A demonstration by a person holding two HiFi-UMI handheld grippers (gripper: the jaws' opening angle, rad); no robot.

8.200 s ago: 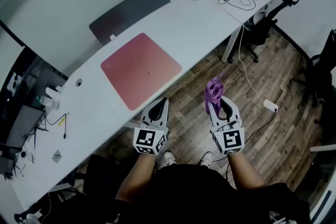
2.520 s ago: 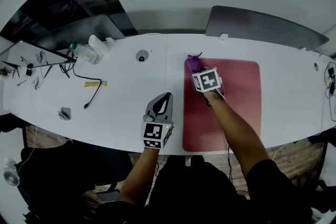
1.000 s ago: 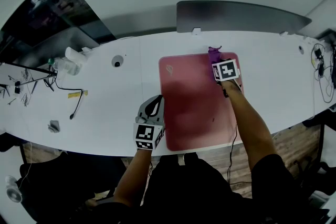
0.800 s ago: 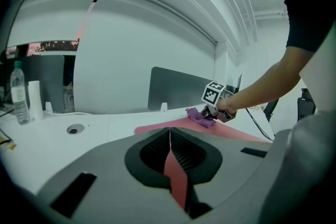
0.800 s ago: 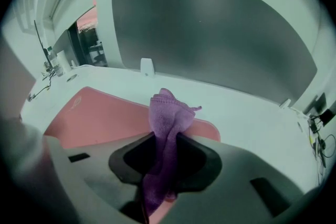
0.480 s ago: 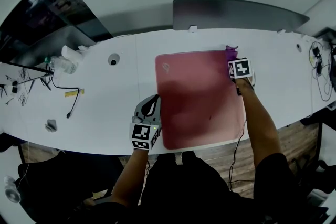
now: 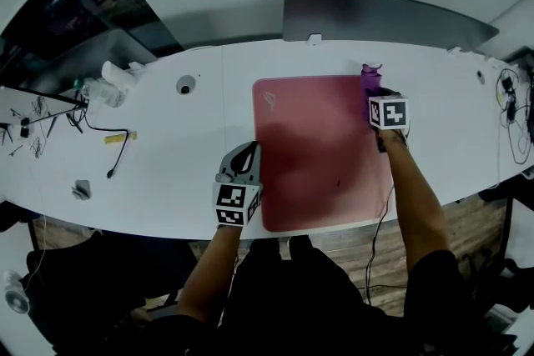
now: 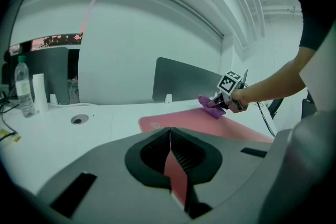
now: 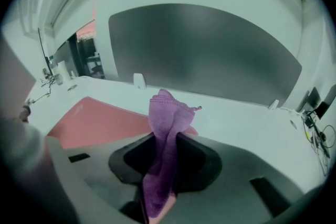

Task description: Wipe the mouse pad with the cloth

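purple cloth point(image 9: 164, 134), bunched and limp, clamped in right gripper point(image 7: 375, 89) at the pink mouse pad's point(image 7: 321, 154) far right corner. left gripper point(image 7: 244, 156) jaws together, empty. white desk point(image 7: 183, 146), grey partition point(image 7: 375, 12) behind.

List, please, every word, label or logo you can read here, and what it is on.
Nothing legible.
Mouse pad: pale emblem at a far corner, no letters.
Marker cubes on the left tongs and right tongs: square codes, no letters.
Bottle: print too small.
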